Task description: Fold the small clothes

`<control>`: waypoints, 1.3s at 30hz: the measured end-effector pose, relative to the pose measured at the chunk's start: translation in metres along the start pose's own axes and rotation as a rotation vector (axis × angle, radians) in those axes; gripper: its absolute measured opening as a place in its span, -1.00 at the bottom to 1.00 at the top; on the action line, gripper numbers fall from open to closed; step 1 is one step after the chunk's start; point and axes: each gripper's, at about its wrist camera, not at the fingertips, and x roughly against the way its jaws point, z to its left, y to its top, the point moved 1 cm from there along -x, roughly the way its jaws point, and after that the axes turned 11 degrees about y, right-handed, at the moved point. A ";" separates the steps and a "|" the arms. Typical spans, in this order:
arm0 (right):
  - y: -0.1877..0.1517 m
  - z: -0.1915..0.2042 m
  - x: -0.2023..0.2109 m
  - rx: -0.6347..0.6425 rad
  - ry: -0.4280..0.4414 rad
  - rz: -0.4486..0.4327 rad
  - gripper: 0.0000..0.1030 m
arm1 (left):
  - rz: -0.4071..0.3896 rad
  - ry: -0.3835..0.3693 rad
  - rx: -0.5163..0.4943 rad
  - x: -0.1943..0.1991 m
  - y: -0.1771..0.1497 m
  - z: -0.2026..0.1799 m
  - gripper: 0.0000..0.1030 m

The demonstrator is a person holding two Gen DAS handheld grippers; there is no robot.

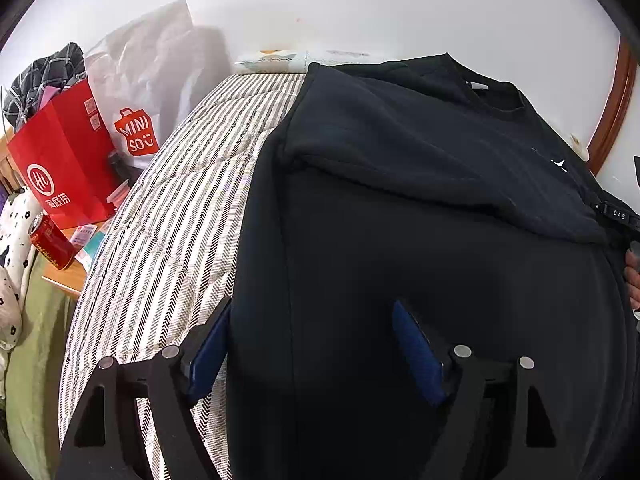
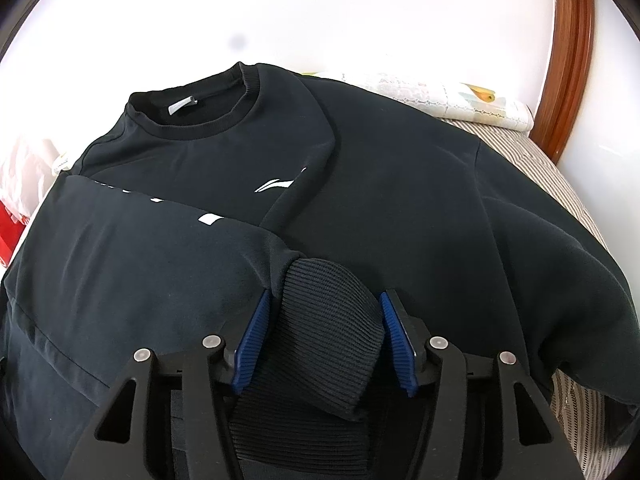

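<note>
A black sweatshirt (image 1: 420,208) lies spread on a striped bed cover (image 1: 176,216), neck away from me. One sleeve is folded across its chest (image 2: 140,264), partly hiding the white logo (image 2: 276,186). My left gripper (image 1: 312,344) is open over the sweatshirt's lower left edge and holds nothing. My right gripper (image 2: 324,332) is open, with the ribbed sleeve cuff (image 2: 328,332) lying between its blue pads (image 2: 394,336). The pads stand apart from the cuff's sides.
A red paper bag (image 1: 64,160), a white Miniso bag (image 1: 144,92) and a red can (image 1: 50,242) stand on a side table left of the bed. A folded patterned cloth (image 2: 460,100) lies at the head of the bed. A wooden frame (image 2: 568,52) curves on the right.
</note>
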 end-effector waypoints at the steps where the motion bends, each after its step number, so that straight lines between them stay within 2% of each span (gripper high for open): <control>1: 0.000 0.000 0.000 -0.001 0.001 0.000 0.10 | 0.000 0.000 0.000 0.000 0.000 0.000 0.51; 12: -0.001 0.000 -0.001 0.004 -0.002 -0.001 0.12 | 0.000 0.001 0.000 0.000 0.000 0.000 0.55; 19: -0.003 0.004 0.006 0.021 0.092 -0.038 -0.62 | 0.000 0.001 -0.001 -0.001 0.000 0.000 0.56; 21: -0.003 0.003 0.011 0.019 0.095 -0.065 -0.64 | 0.000 0.001 -0.001 -0.001 0.000 0.000 0.56; 24: -0.003 -0.001 0.017 -0.002 0.129 -0.096 -0.65 | 0.001 0.002 -0.001 -0.001 0.000 0.000 0.56; 28: -0.002 -0.005 0.013 -0.024 0.138 -0.073 -0.60 | 0.002 0.007 -0.002 -0.001 0.000 0.000 0.60; 32: -0.002 -0.007 0.006 -0.043 0.103 -0.038 -0.38 | 0.004 0.008 -0.002 -0.002 -0.001 0.000 0.62; 33: -0.002 -0.008 0.007 -0.047 0.106 -0.039 -0.38 | 0.004 0.008 -0.002 -0.002 -0.001 0.000 0.62; 35: -0.003 -0.010 0.008 -0.056 0.108 -0.047 -0.23 | 0.004 0.008 -0.002 -0.002 -0.002 0.001 0.62; 39: -0.004 -0.013 0.007 -0.073 0.106 -0.046 -0.14 | 0.004 0.008 -0.002 -0.002 -0.001 0.001 0.63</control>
